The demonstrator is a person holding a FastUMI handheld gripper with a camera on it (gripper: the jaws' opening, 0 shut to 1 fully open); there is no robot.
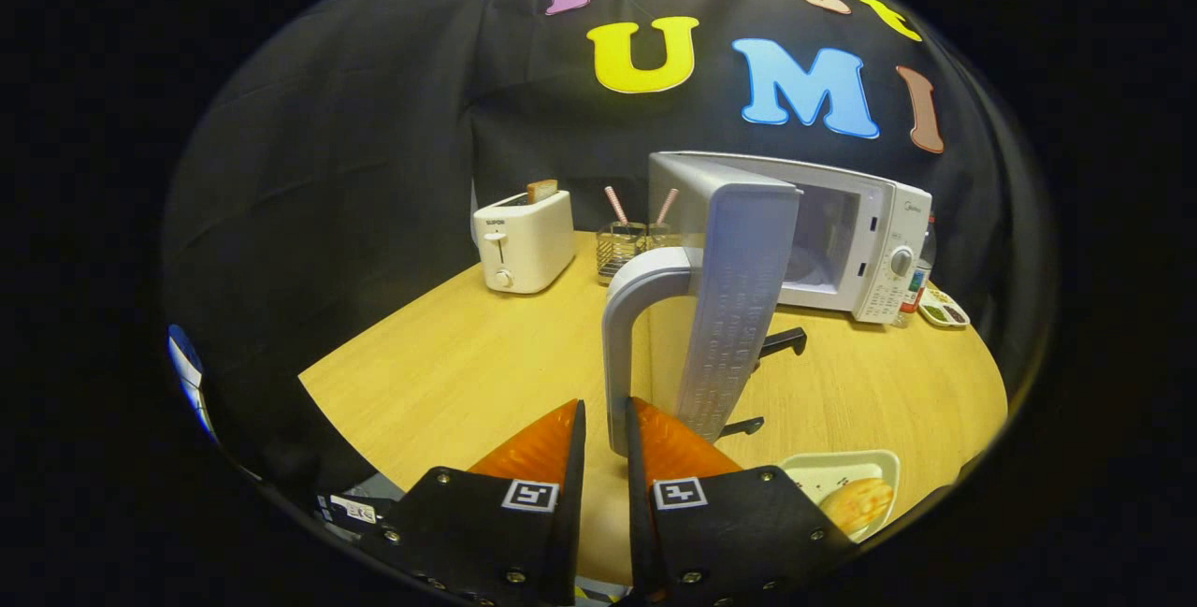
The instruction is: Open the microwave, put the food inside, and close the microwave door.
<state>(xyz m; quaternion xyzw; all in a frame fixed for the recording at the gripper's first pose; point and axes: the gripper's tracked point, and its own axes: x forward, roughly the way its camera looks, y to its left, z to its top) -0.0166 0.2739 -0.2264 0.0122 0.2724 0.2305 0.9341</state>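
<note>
The white microwave [874, 242] stands at the back right of the wooden table [449, 373]. Its door [739, 308] is swung wide open toward me and I see it edge-on. The grey door handle [622, 345] arches down to my gripper [606, 409]. Its lower end sits in the narrow gap between the fingers, against the right finger [669, 443], with a sliver of table showing beside the left finger [547, 443]. The fingers stand only slightly apart. The food, a round golden bun [860, 504], lies on a white plate [823, 471] just right of the right finger.
A white toaster [524, 240] with a slice in it stands at the back left. A wire holder [634, 247] with two pink sticks is beside the microwave. A small paint palette [944, 308] lies right of the microwave. Black clips [781, 343] rest on the table under the door.
</note>
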